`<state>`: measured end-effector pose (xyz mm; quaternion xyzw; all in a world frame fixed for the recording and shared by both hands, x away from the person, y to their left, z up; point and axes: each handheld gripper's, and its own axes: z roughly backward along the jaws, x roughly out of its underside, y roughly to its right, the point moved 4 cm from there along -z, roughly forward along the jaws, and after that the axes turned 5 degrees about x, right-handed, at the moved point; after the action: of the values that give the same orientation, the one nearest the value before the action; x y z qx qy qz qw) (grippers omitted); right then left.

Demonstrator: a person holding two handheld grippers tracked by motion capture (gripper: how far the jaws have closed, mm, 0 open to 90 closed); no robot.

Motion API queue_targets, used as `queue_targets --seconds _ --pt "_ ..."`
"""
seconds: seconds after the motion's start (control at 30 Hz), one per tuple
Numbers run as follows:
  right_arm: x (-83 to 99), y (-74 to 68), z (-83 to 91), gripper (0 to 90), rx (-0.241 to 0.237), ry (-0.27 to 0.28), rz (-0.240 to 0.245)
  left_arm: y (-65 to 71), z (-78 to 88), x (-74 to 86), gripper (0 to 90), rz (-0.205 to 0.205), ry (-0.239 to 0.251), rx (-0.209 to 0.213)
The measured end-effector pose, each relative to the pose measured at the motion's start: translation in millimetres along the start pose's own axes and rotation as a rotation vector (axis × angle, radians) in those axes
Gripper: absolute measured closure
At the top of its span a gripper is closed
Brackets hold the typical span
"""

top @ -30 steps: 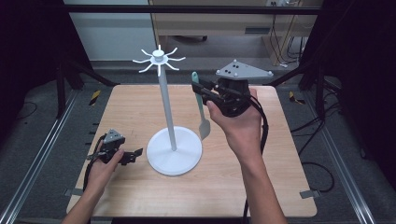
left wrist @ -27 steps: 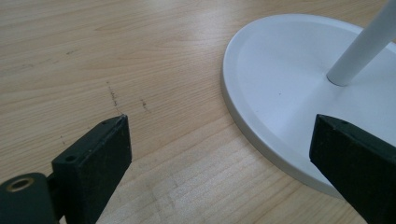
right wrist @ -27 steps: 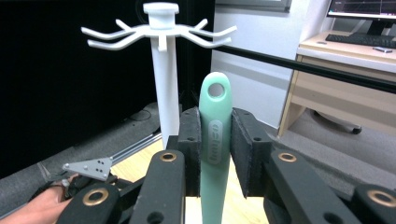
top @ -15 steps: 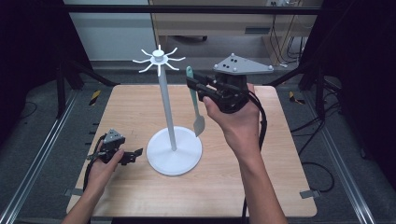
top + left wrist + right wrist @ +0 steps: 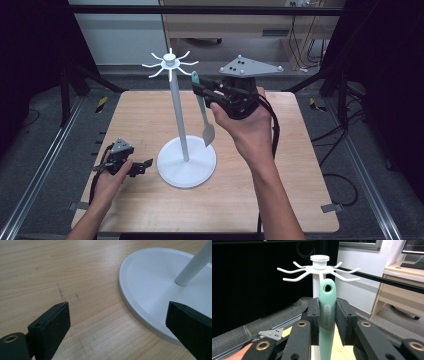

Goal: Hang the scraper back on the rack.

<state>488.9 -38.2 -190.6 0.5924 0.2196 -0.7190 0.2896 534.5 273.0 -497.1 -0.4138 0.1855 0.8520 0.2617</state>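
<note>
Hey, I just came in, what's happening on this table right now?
A person works with a handheld gripper in each hand. The right gripper is shut on a green spatula held upright by its handle, with the hanging hole near the hooks of a white stand. It is not yet on a hook. The left gripper rests open on the table beside the stand's base, holding nothing.
</note>
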Motion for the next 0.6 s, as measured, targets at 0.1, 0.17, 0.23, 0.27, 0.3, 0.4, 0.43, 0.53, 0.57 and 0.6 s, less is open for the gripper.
queue_targets --seconds 0.1,0.17,0.23,0.27,0.3,0.4,0.43,0.53,0.57,0.6 --pt "-1.0 -0.6 -0.8 74.4 -0.002 0.001 0.003 -0.3 -0.2 0.1 5.4 0.002 0.000 0.000" --pt "-1.5 -0.6 -1.6 74.4 -0.003 0.001 0.002 -0.2 0.0 0.0 5.4 0.002 0.001 0.000" --pt "-1.8 -0.9 -2.3 74.4 -0.004 -0.001 0.006 -0.3 0.0 0.1 5.4 0.002 0.000 0.001" --pt "-1.9 -1.1 -2.6 74.4 -0.006 -0.001 0.006 -0.3 -0.1 0.1 5.4 0.001 0.000 0.000" --pt "-2.0 -1.4 -3.0 74.4 -0.007 -0.003 0.007 -0.2 -0.1 0.1 5.4 0.002 0.000 0.001" --pt "-2.6 -2.1 -4.8 74.4 -0.008 -0.009 0.011 -0.2 -0.1 0.1 5.4 0.002 0.000 0.001" --pt "-2.8 -2.1 -5.7 74.4 -0.008 -0.010 0.013 -0.2 -0.1 0.1 5.4 0.001 0.000 0.000" --pt "-3.0 -2.4 -7.9 74.4 -0.006 -0.020 0.014 -0.4 -0.1 0.0 5.4 0.002 0.000 0.001" --pt "-3.0 -2.6 -9.0 74.4 -0.007 -0.023 0.015 -0.5 -0.2 0.1 5.4 0.002 0.000 0.001" --pt "-2.9 -2.6 -9.9 74.4 -0.007 -0.027 0.017 -0.4 -0.3 0.1 5.4 0.002 0.000 0.001"
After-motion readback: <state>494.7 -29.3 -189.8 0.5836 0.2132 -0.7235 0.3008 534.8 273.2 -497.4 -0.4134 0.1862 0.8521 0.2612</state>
